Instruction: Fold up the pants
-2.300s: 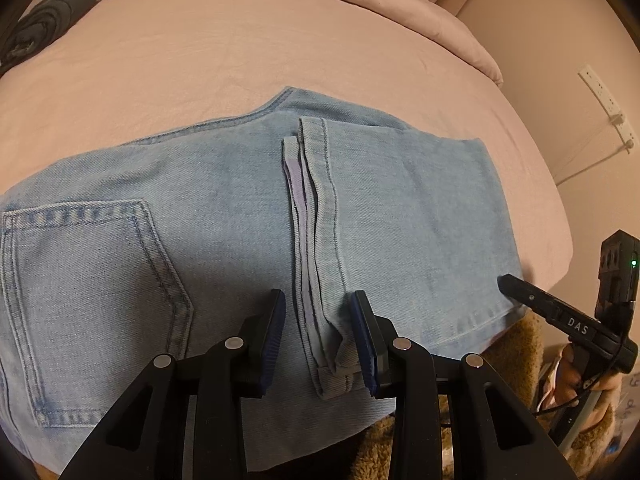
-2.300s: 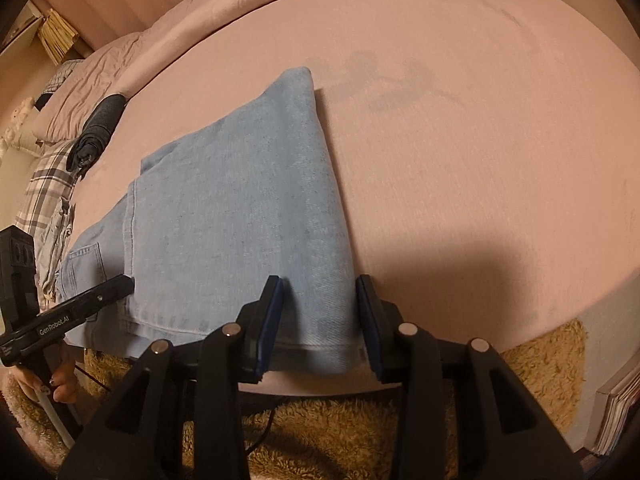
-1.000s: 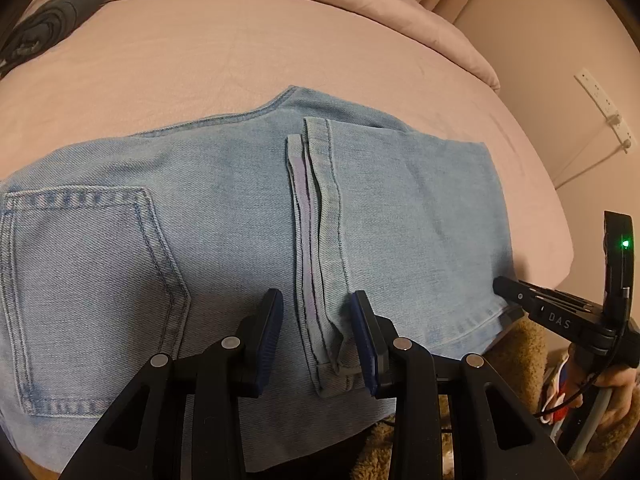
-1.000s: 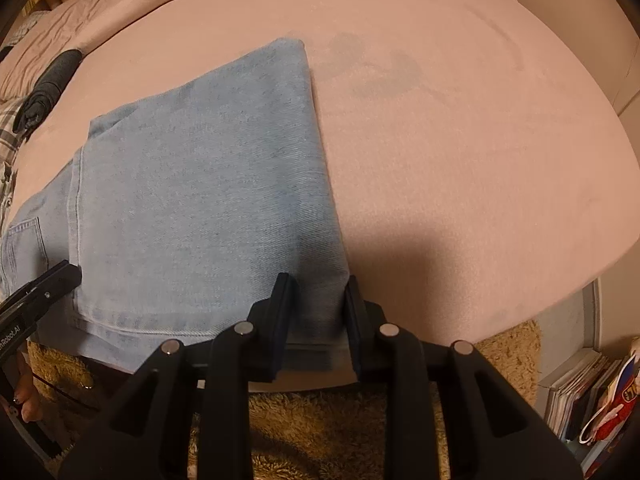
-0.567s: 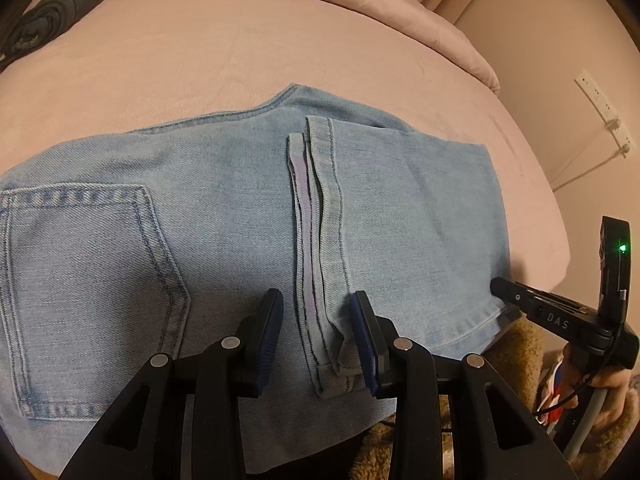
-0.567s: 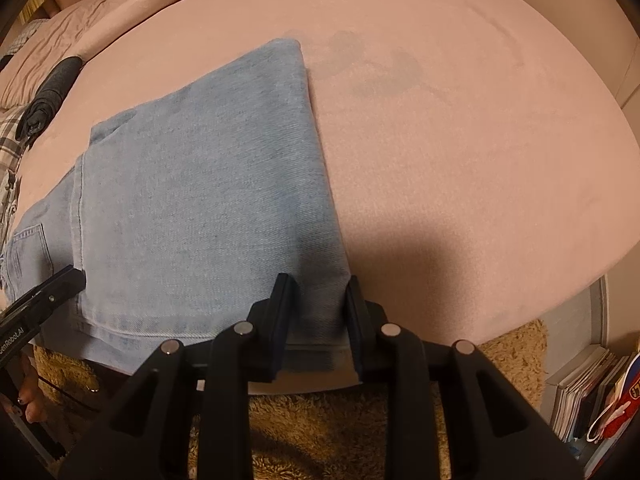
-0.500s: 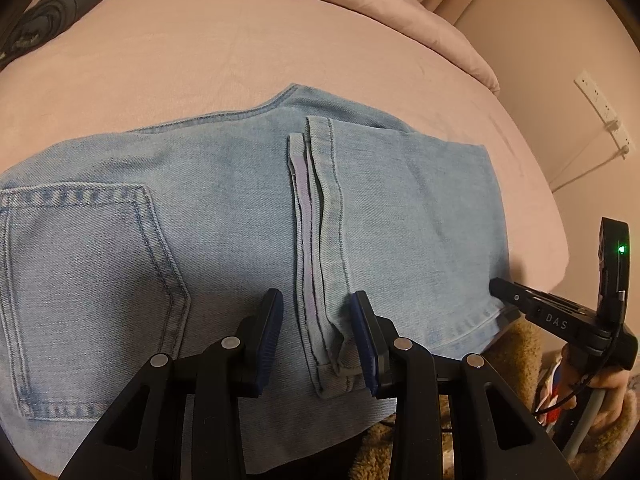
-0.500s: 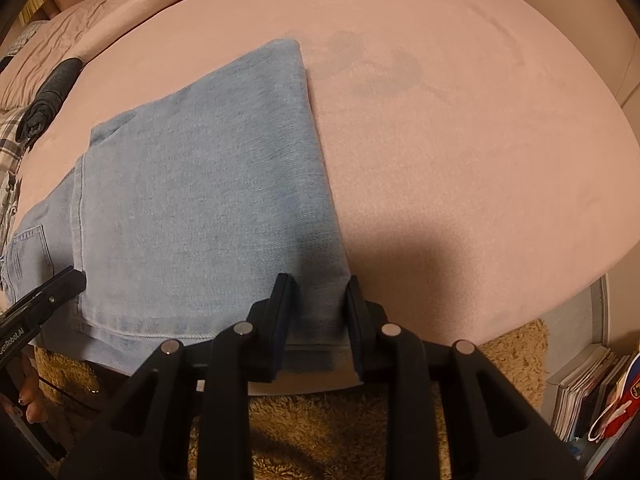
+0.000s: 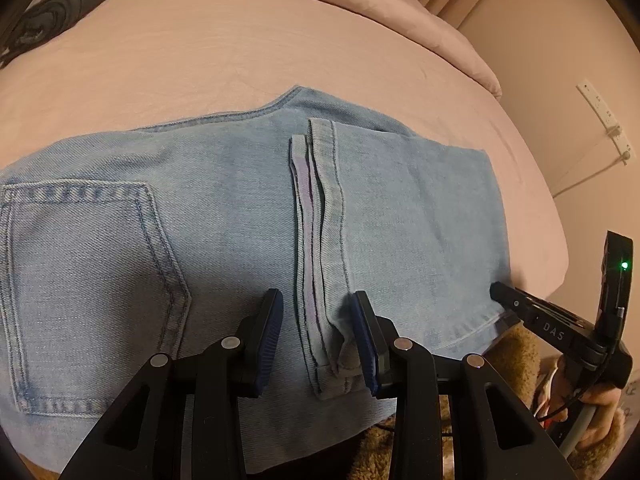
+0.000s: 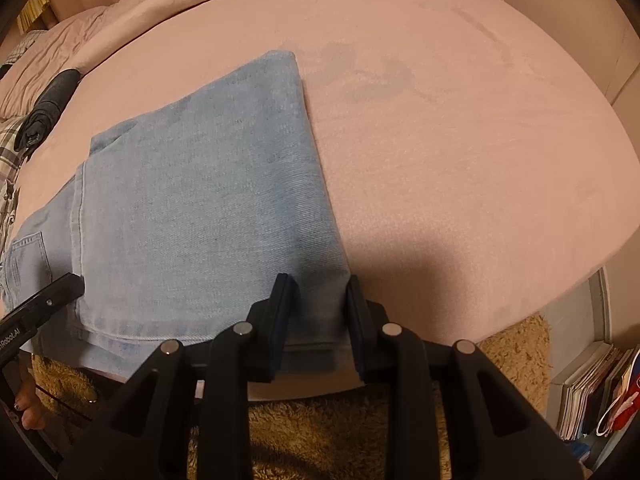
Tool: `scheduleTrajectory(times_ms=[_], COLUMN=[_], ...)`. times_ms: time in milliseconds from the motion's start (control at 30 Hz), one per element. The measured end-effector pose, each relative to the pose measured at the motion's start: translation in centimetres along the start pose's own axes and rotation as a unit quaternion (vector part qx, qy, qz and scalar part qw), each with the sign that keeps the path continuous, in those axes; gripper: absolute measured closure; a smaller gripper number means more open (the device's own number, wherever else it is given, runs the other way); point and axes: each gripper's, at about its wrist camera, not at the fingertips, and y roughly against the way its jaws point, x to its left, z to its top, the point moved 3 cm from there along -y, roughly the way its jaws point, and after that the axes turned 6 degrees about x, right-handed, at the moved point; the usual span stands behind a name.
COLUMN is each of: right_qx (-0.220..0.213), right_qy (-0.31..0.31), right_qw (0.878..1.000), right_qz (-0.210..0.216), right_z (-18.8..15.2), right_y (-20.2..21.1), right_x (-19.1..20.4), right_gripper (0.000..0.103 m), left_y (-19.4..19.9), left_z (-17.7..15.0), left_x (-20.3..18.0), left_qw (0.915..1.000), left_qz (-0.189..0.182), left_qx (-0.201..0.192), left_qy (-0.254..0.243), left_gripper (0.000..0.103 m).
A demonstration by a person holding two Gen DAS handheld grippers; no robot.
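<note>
Light blue jeans (image 9: 224,216) lie folded on the pink bed, legs laid back over the seat. The leg hems (image 9: 320,216) run toward me in the left wrist view, a back pocket (image 9: 88,272) to their left. My left gripper (image 9: 318,320) is open, its jaws either side of the hem ends near the bed's front edge. In the right wrist view the jeans (image 10: 200,216) show their folded edge on the right. My right gripper (image 10: 320,304) has narrowed around the near right corner of the fold, denim between its jaws; firm contact is unclear.
The pink bed (image 10: 460,152) spreads far and right of the jeans. A dark rolled garment (image 10: 48,108) lies at the far left by plaid cloth. A brown shaggy rug (image 10: 340,432) lies below the bed's edge. Books (image 10: 592,388) stand at the lower right.
The right gripper's jaws have come closer together around the fold's corner than 2.3 s ago. The left gripper has stayed open over the hems. The jeans have not moved.
</note>
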Motion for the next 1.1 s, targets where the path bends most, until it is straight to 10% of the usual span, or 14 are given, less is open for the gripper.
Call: scheduleTrajectory(times_ms=[400, 533, 667, 900, 967, 1100], right_qx=[-0.086, -0.065, 0.003, -0.029, -0.045, -0.059], right_qy=[-0.004, -0.015, -0.082, -0.037, -0.02, 0.033], right_qw=[0.996, 0.989, 0.997, 0.999, 0.999, 0.997], right_qz=[0.004, -0.134, 0.01, -0.014, 0.001, 0.028], right_z=[-0.3, -0.2, -1.8, -1.2, -0.7, 0.2], right_y=[6.1, 4.3, 2.1, 4.0, 5.0, 5.6], right_x=[-0.3, -2.4, -5.1, -3.5, -2.2, 1.5], right_gripper=[0.092, 0.099, 0.099, 0.092, 0.072, 0.061], left_y=[-0.3, -0.4, -0.2, 4.2, 6.8, 11.7], left_z=[0.4, 0.7, 1.0, 1.4, 1.5, 0.7], left_x=[-0.9, -0.4, -0.1, 1.8, 3.4, 8.1], left_qw=[1.0, 0.9999, 0.9997, 0.9978, 0.9951, 0.9822], left_qz=[0.005, -0.01, -0.019, -0.018, -0.007, 0.042], left_qx=[-0.003, -0.002, 0.006, -0.035, -0.07, -0.135], left_qy=[-0.006, 0.006, 0.017, 0.053, 0.07, 0.123], left_gripper=[0.068, 0.068, 0.068, 0.065, 0.04, 0.027])
